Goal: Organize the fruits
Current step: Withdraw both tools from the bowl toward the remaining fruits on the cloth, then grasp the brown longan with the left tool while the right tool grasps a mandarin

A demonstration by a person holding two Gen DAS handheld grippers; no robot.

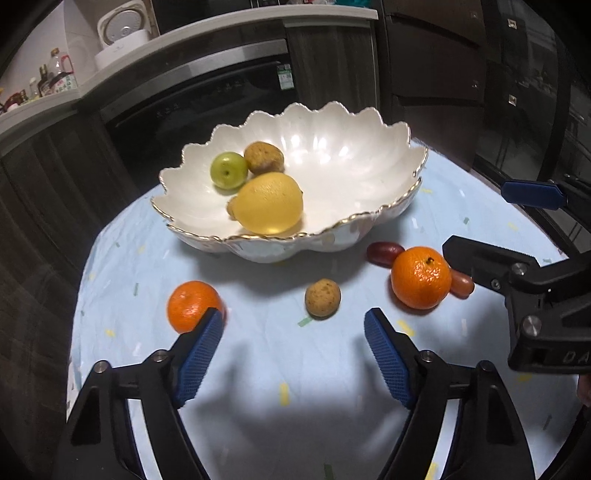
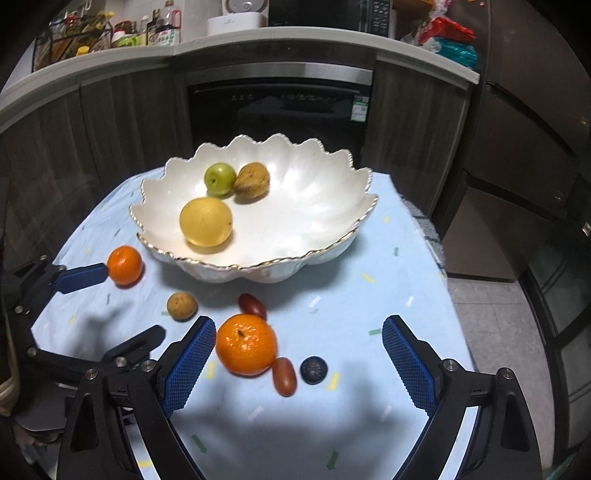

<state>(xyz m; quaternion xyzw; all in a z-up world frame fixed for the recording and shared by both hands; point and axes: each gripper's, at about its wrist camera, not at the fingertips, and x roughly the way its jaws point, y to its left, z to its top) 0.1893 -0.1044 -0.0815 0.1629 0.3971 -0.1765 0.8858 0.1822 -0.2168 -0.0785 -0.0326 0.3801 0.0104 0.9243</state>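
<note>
A white scalloped bowl [image 1: 332, 226] [image 2: 295, 259] holds a lemon [image 1: 269, 204], a green fruit [image 1: 229, 170] and a brown fruit [image 1: 264, 158]. On the blue cloth lie a left tangerine [image 1: 192, 304] [image 2: 125, 266], a small brown fruit [image 1: 322, 297] [image 2: 181, 305], a right tangerine [image 1: 421, 277] [image 2: 246, 344], a dark red fruit [image 2: 252, 305], a red tomato [image 2: 284, 376] and a dark blue berry [image 2: 314, 370]. My left gripper [image 1: 294, 317] [image 2: 133, 301] is open, the brown fruit just ahead, one fingertip beside the left tangerine. My right gripper [image 2: 299, 326] [image 1: 491, 225] is open around the right tangerine, tomato and berry.
The round table's cloth [image 2: 369, 295] ends close to the bowl at left and right. Behind stand dark cabinets, an oven [image 2: 280, 107] and a counter with bottles [image 2: 162, 29]. Tiled floor [image 2: 491, 332] shows at the right.
</note>
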